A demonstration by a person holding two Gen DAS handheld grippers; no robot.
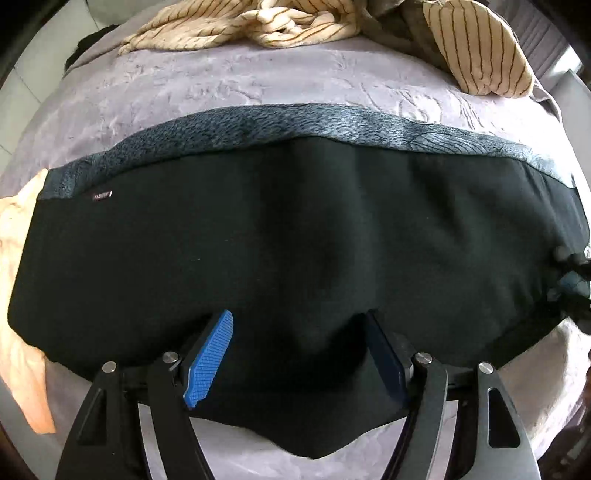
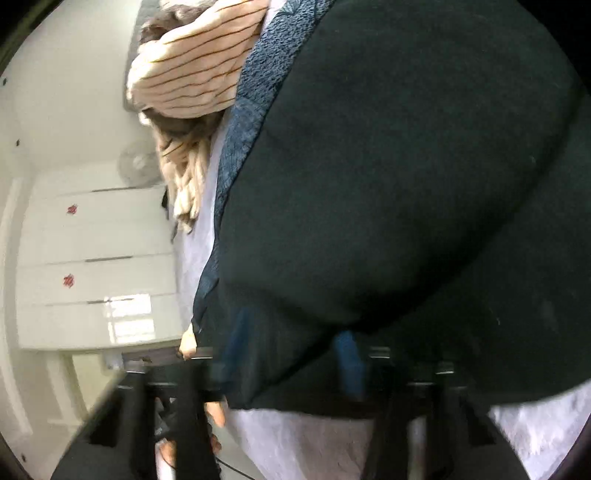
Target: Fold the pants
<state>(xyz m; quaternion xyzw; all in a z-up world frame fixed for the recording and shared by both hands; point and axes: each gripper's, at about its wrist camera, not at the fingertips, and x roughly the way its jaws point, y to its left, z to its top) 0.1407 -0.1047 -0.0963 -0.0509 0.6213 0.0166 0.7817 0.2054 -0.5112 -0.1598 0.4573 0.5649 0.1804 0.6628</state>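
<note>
One pair of black pants point(image 1: 295, 229) lies stretched sideways across the lavender bed cover point(image 1: 229, 85) in front of you, folded lengthwise so that a band of its blue-grey fleecy lining point(image 1: 303, 122) shows along the far edge. A small label point(image 1: 102, 195) sits near the left end of the dark cloth. In the left wrist view your left gripper point(image 1: 299, 325) stands spread wide, its two fingers apart, the blue textured pad point(image 1: 210, 360) of one finger lying on top of the near edge and the other finger resting on the fabric beside a loose flap; nothing is pinched between them. One drawstring end point(image 1: 570, 258) shows at the right end of the pants.

Two pieces of cream cloth with thin brown stripes lie at the far side of the bed: a crumpled striped garment point(image 1: 236, 27) and a plump striped pillow point(image 1: 476, 48). One peach-coloured cloth point(image 1: 22, 314) lies just beside the left end of the pants, partly under it.

In the blurred right wrist view, your right gripper point(image 2: 288, 354) is pressed against the pants point(image 2: 388, 166), its fingers half hidden by dark fabric; whether it is clenched or released cannot be told. One white wardrobe point(image 2: 96, 273) with two small red marks stands beyond the bed.
</note>
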